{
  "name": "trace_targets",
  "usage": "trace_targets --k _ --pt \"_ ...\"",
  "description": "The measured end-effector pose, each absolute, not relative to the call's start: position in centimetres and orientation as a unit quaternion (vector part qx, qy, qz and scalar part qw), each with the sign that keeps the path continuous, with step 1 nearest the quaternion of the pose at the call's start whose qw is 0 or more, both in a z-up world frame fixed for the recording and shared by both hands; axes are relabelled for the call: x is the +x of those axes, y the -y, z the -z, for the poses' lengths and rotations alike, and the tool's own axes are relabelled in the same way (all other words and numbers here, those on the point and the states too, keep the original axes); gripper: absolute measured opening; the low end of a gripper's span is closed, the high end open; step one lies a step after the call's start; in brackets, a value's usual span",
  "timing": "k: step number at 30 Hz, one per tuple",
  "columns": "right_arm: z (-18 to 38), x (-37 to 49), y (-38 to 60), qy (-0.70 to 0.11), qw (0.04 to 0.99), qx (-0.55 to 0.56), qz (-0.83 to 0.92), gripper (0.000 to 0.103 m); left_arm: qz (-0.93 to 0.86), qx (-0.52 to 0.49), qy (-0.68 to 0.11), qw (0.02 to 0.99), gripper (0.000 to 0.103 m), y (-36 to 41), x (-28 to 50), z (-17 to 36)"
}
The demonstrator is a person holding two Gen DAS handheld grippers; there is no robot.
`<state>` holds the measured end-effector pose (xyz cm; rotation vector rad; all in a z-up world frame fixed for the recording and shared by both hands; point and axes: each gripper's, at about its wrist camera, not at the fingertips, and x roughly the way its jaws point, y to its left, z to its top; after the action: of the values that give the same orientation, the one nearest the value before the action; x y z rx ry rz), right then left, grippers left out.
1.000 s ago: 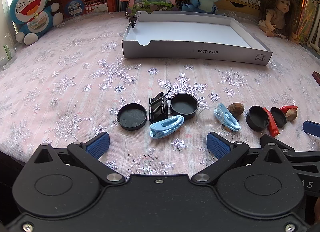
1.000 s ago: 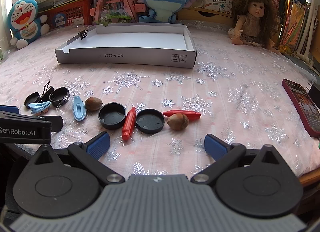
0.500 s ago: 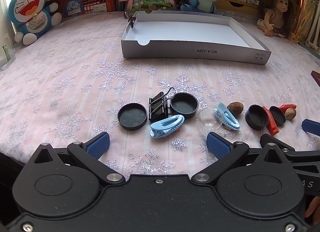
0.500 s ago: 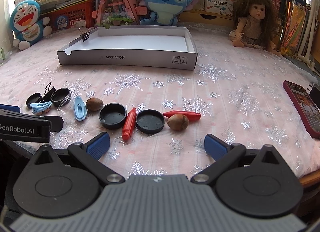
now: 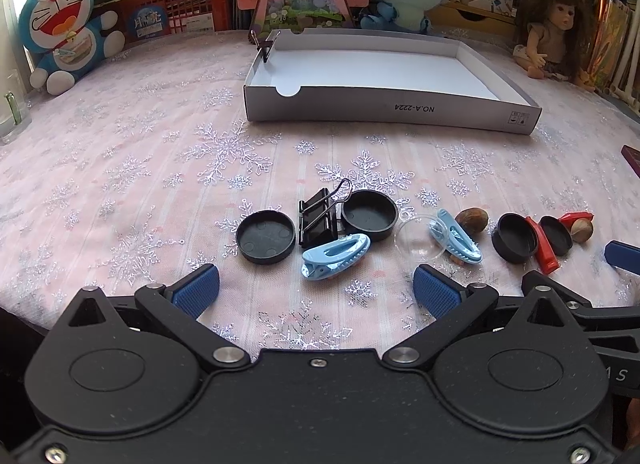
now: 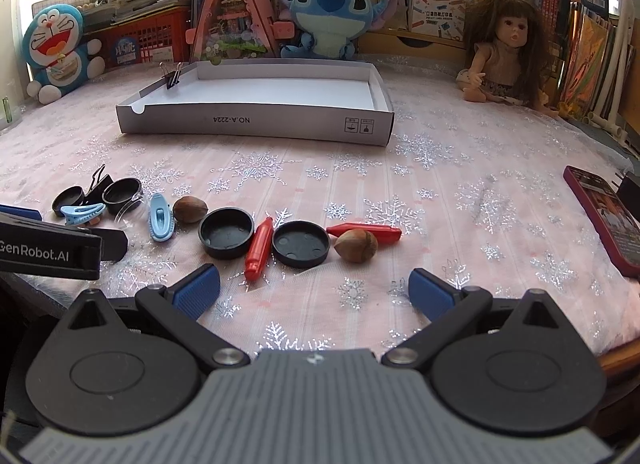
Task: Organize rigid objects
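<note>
Little has moved since a second ago: both views have crept slightly nearer the row of small things, and nothing on the cloth has shifted. Both the left gripper (image 5: 316,284) and the right gripper (image 6: 314,286) hang spread wide and empty above the pink snowflake tablecloth (image 6: 460,192). Black caps (image 5: 265,237), a binder clip (image 5: 318,220), blue clips (image 5: 335,254), red clips (image 6: 258,250) and what look like nuts (image 6: 356,246) lie in a loose line near the front edge. A white cardboard tray (image 6: 256,124) sits well behind them, another binder clip on its rim. Plush toys (image 6: 332,12), a doll (image 6: 504,56) and bookshelves line the back; a phone (image 6: 600,212) lies at the right.
</note>
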<state>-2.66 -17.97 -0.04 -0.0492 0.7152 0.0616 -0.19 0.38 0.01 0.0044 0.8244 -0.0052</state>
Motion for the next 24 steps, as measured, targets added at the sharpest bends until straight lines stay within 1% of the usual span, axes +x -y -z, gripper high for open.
trace_targets --k 7,9,11,12,14,15,17,19,20,22,24 --pt "0.0 -2.7 18.1 -0.347 0.937 -0.022 -0.034 0.103 0.022 0.002 -0.387 0.922 0.101 -0.9 -0.8 0.0" --pt "-0.1 -2.8 18.1 -0.341 0.939 -0.024 -0.036 0.103 0.032 -0.016 -0.385 0.922 0.096 -1.4 -1.2 -0.3" --pt "-0.4 -3.1 18.2 -0.329 0.943 -0.027 -0.039 0.103 0.043 -0.03 -0.381 0.923 0.084 -2.0 -1.6 -0.8" --pt "-0.6 -3.2 18.2 -0.322 0.945 -0.027 -0.041 0.103 0.048 -0.031 -0.378 0.924 0.081 -2.2 -1.8 -1.0" --pt "-0.9 -3.4 18.5 -0.313 0.949 -0.026 -0.042 0.102 0.056 -0.029 -0.373 0.926 0.065 -2.5 -2.1 -1.2" --pt "-1.1 -3.4 18.7 -0.308 0.95 -0.023 -0.042 0.1 0.06 -0.028 -0.371 0.926 0.062 -2.5 -2.3 -1.3" --pt "-1.4 -3.4 19.1 -0.303 0.952 -0.019 -0.039 0.096 0.068 -0.029 -0.366 0.928 0.049 -2.6 -2.5 -1.5" --pt "-1.5 -3.4 19.4 -0.3 0.953 -0.019 -0.034 0.09 0.077 -0.03 -0.364 0.928 0.045 -2.5 -2.7 -1.5" --pt "-1.6 -3.4 19.5 -0.298 0.954 -0.021 -0.031 0.089 0.082 -0.029 -0.362 0.928 0.043 -2.4 -2.8 -1.5" --pt "-1.6 -3.3 19.8 -0.298 0.954 -0.024 -0.024 0.081 0.087 -0.024 -0.36 0.929 0.041 -2.1 -2.8 -1.5" --pt "-1.6 -3.1 20.1 -0.303 0.952 -0.024 -0.021 0.075 0.088 -0.022 -0.358 0.929 0.041 -2.0 -2.7 -1.3"
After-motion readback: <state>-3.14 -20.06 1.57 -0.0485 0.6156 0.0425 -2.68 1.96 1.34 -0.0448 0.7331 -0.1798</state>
